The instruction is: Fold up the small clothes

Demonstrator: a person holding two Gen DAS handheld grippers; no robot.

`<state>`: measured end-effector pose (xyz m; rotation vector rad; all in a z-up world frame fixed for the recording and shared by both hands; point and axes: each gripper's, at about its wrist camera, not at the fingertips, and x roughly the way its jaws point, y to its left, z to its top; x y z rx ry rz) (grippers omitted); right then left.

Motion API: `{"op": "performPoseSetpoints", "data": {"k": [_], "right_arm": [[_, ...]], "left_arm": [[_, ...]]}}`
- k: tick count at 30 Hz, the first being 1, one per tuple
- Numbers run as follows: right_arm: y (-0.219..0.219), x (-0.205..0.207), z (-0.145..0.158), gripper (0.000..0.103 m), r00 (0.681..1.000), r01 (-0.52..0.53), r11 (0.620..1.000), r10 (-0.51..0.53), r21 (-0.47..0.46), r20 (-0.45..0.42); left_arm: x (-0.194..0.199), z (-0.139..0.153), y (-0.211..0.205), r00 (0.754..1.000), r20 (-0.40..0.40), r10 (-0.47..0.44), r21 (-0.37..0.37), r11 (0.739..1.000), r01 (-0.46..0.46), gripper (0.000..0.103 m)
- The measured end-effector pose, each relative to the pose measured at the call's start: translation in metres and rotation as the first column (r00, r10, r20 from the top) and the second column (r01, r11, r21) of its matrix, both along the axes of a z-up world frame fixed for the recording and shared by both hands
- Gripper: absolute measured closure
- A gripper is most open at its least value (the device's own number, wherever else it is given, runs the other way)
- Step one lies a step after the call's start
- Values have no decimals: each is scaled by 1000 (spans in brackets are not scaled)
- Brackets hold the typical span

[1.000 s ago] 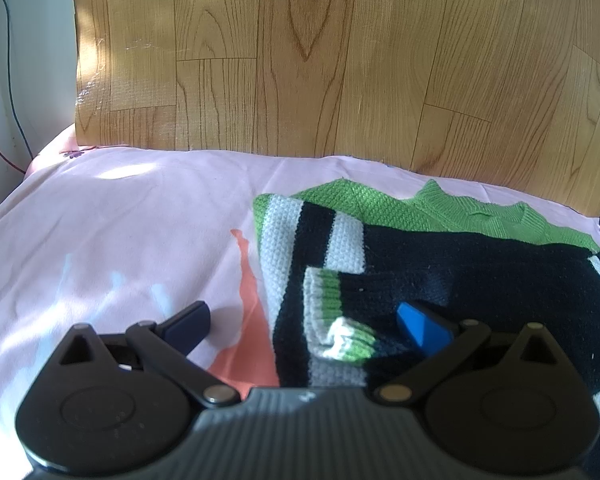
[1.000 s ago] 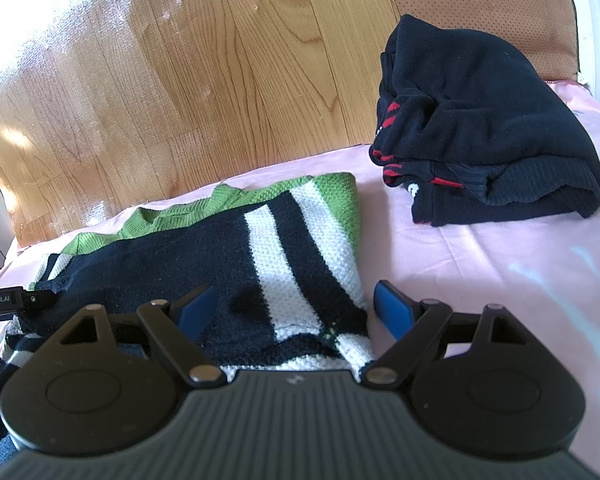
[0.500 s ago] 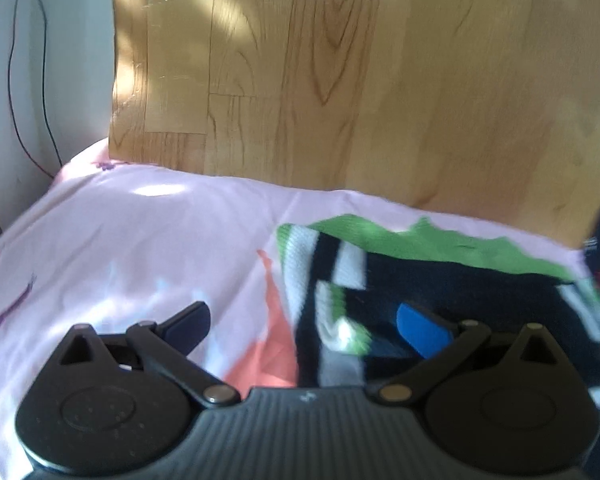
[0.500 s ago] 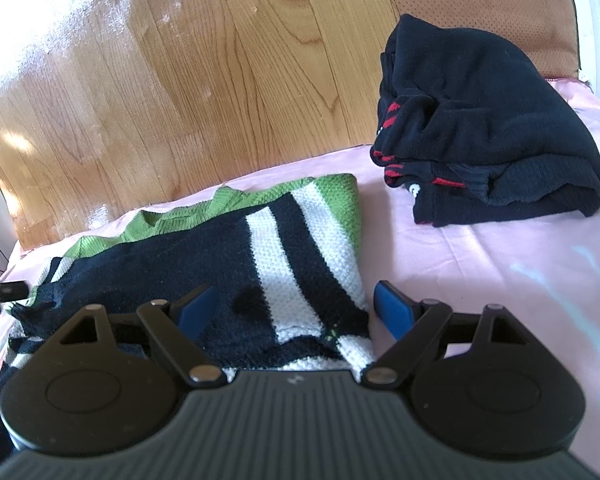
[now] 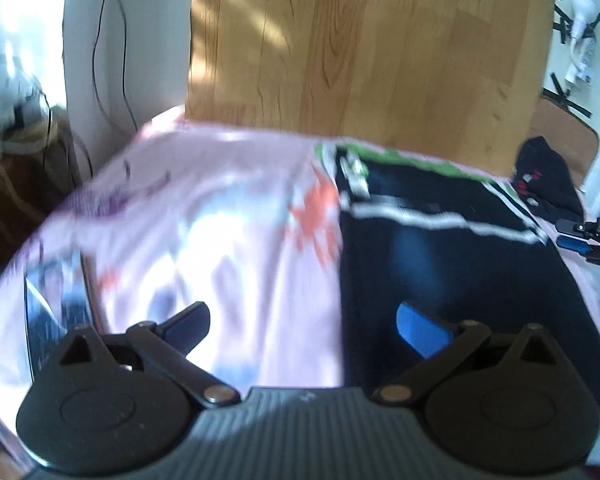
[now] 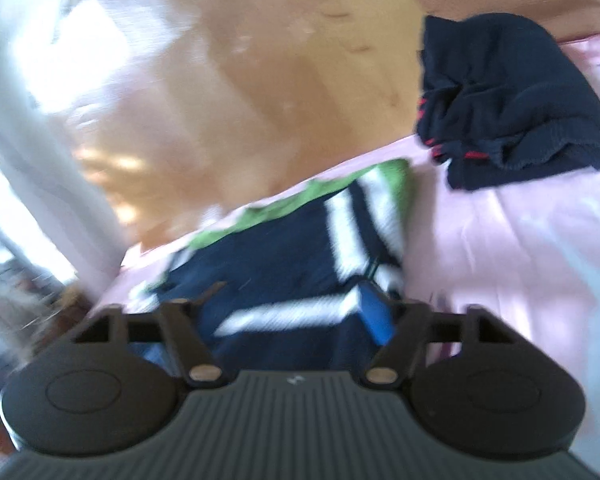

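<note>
The left tongs [image 5: 304, 326] are held wide apart with nothing gripped between them. The right tongs [image 6: 288, 312] have just been closing, their jaws narrowed around striped knit cloth; firm contact cannot be told through blur

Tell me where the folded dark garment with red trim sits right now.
In the right wrist view the dark garment sits upper right on the pink sheet, against the wooden board, just right of the striped sweater.

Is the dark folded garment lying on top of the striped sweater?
No, the dark folded garment lies apart on the pink sheet, beside the striped sweater.
</note>
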<state>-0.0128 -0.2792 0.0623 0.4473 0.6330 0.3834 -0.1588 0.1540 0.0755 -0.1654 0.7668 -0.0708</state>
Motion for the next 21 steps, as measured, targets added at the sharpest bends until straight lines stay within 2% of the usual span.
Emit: {"op": "performPoseSetpoints", "data": {"k": [3, 4, 7, 10, 13, 14, 15, 16, 18, 20, 21], "right_arm": [[-11, -36, 5, 67, 994, -111, 994, 111, 10, -12], [-14, -49, 5, 71, 989, -147, 989, 147, 9, -17], [-20, -85, 7, 71, 973, -230, 973, 230, -6, -28], [-25, -123, 6, 71, 955, -297, 954, 296, -39, -23], [-32, -153, 1, 69, 952, -305, 951, 303, -55, -47], [-35, -161, -1, 69, 954, -297, 953, 294, -51, -59], [-38, -169, -5, 69, 958, -282, 958, 279, -45, -72], [-40, -174, -8, 69, 961, -267, 963, 263, -41, -86], [-42, -183, -16, 69, 965, -242, 970, 237, -35, -116], [-41, -189, -23, 69, 965, -235, 972, 232, -5, -122], [-40, -192, -25, 69, 963, -243, 970, 242, 12, -121]], "left_arm": [[-18, -9, -9, 999, -39, -31, -10, 999, 30, 0], [-20, -13, -12, 998, -50, -40, -15, 999, 39, 0], [-24, -25, -22, 992, -105, -65, -29, 998, 62, 1], [-25, -40, -28, 979, -174, -102, -60, 994, 92, 13], [-33, -45, -37, 976, -175, -131, -44, 991, 125, 17], [-34, -44, -38, 975, -170, -141, -41, 990, 136, 27], [-35, -43, -39, 973, -171, -152, -46, 988, 146, 46], [-35, -41, -40, 972, -175, -160, -50, 987, 153, 54], [-35, -38, -37, 970, -180, -166, -57, 986, 158, 79], [-33, -32, -31, 970, -175, -166, -85, 985, 153, 93], [-31, -28, -28, 971, -168, -167, -114, 982, 150, 93]]}}
